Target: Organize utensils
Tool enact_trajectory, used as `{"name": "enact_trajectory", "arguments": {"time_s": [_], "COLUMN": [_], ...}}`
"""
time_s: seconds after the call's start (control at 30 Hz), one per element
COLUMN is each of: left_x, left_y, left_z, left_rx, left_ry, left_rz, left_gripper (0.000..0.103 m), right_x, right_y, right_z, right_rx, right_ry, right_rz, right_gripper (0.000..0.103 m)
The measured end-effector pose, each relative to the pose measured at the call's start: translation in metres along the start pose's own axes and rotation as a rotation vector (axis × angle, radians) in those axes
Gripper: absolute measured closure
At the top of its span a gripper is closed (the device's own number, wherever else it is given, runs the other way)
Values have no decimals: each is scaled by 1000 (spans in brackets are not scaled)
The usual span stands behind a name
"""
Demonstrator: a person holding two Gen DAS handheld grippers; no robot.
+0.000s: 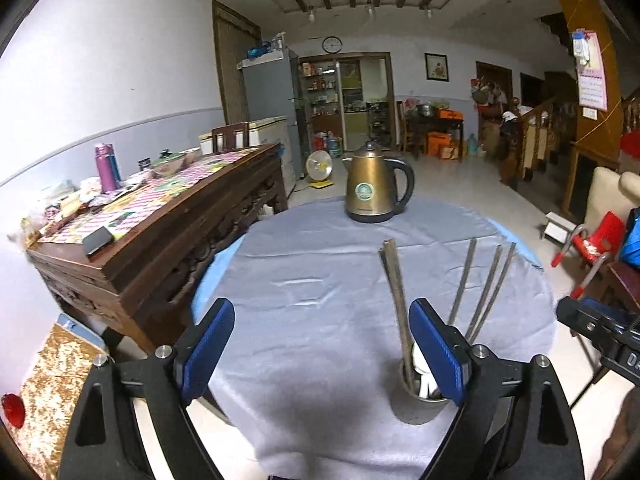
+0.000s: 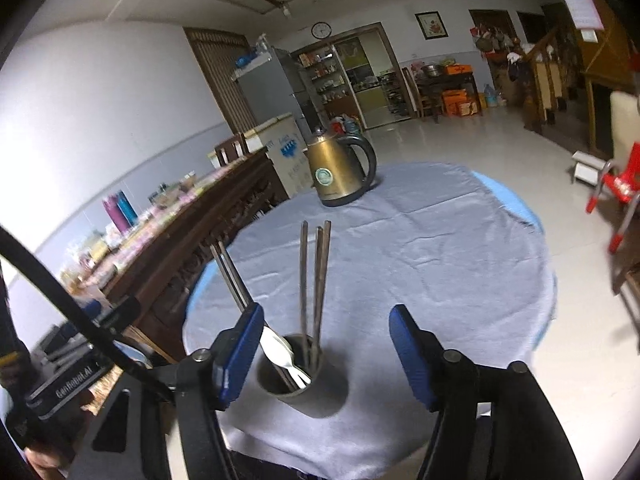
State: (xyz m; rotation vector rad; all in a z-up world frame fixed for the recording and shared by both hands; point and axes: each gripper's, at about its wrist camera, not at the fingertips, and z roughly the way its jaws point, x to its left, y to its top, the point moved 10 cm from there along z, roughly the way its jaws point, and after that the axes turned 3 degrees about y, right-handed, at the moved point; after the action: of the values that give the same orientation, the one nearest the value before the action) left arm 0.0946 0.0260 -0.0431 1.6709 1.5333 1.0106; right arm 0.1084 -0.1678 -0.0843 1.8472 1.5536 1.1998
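Observation:
A metal cup (image 2: 316, 396) stands on the round table's grey cloth (image 2: 420, 264). It holds several long chopsticks (image 2: 316, 280) and a white spoon (image 2: 280, 350). My right gripper (image 2: 327, 310) is open just above the cup. The chopsticks rise between its blue pads without touching them. In the left wrist view the same cup (image 1: 404, 396) sits low and to the right, half hidden behind one blue pad. My left gripper (image 1: 320, 308) is open wide over bare cloth, with nothing between its fingers. The chopsticks (image 1: 394, 280) fan out beyond it.
A bronze electric kettle (image 1: 376, 188) stands at the table's far side. A dark wooden sideboard (image 1: 160, 240) crowded with bottles and dishes runs along the left. A red chair (image 1: 592, 244) stands on the floor to the right.

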Motion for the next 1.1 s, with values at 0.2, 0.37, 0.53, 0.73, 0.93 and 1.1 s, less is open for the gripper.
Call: {"name": "enact_trajectory", "arguments": {"time_s": [0.2,0.37,0.53,0.73,0.93,1.1], "left_x": [14,19,19,12,-2,-9], "left_y": [-1,-1,-5,-17,-34,-42], "left_z": [-14,-31,-41,-40,-29,-28], "left_rx": [-8,-36,-20,14,68,79], "left_ry": [67,119,112,97,59,38], "left_rz": [7,30,25,42,76,76], "left_gripper": [12,9,9,9,9,9], "right_x": [11,26,32,31,28,18], "right_y": [-5,-15,-23,-30,-29,-31], "right_z": [-19,-32,-38,-45,-46,-41], "right_rx": [12,30,42,21,-13,-2], "right_ry": [-48,-36,-71,-134,-191,-225], "right_rz": [-81,-93,-112,-115,-132,-111], "right_gripper": [31,28,27,27,27,26]}}
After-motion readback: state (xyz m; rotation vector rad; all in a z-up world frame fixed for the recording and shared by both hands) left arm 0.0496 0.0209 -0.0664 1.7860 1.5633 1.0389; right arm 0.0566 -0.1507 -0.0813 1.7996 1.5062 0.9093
